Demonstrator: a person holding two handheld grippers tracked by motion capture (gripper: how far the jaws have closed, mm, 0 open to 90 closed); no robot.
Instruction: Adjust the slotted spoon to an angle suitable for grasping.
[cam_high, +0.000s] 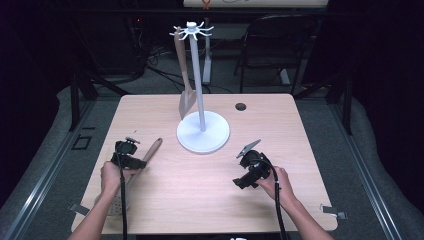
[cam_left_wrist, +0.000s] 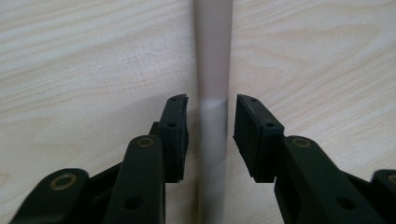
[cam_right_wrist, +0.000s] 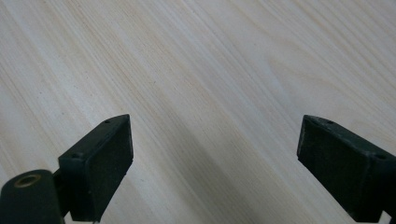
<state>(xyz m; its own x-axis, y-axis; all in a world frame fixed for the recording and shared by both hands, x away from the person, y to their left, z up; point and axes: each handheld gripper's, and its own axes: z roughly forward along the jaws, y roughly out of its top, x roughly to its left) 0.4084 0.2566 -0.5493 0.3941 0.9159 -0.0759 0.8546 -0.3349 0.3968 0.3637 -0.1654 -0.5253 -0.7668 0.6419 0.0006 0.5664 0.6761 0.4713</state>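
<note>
On the pale wood-grain table (cam_high: 200, 200), a square top with rounded corners and a small round cable hole (cam_high: 240, 106) near its far edge, the person's left hand (cam_high: 111, 176) holds the black left gripper (cam_high: 131, 161) low over a long-handled skimmer spoon with a wooden grip and a perforated metal bowl (cam_high: 145, 156). The spoon lies slantwise near the table's left edge, its brown rounded handle end pointing toward the middle and its dotted bowl toward the near left corner, partly under the hand. In the left gripper view the smooth, matt grey-brown shaft (cam_left_wrist: 212, 70) runs straight up between the two black jaws, which stand a little apart on either side of it, close beside it but not pressed on; the shaft is blurred there. The jaw pads are flat, rubbery blocks on jointed plastic arms with brass-coloured rivets. The right gripper (cam_high: 245, 167), held in the right hand (cam_high: 277, 184) toward the near right of the table, hangs over bare wood with its jaws spread wide. Toward the far edge stands a white utensil stand with a round disc base, a slim pole and a crown of hooks (cam_high: 202, 131); a flat wooden spatula (cam_high: 184, 82) hangs from one hook. No writing or label can be read anywhere.
</note>
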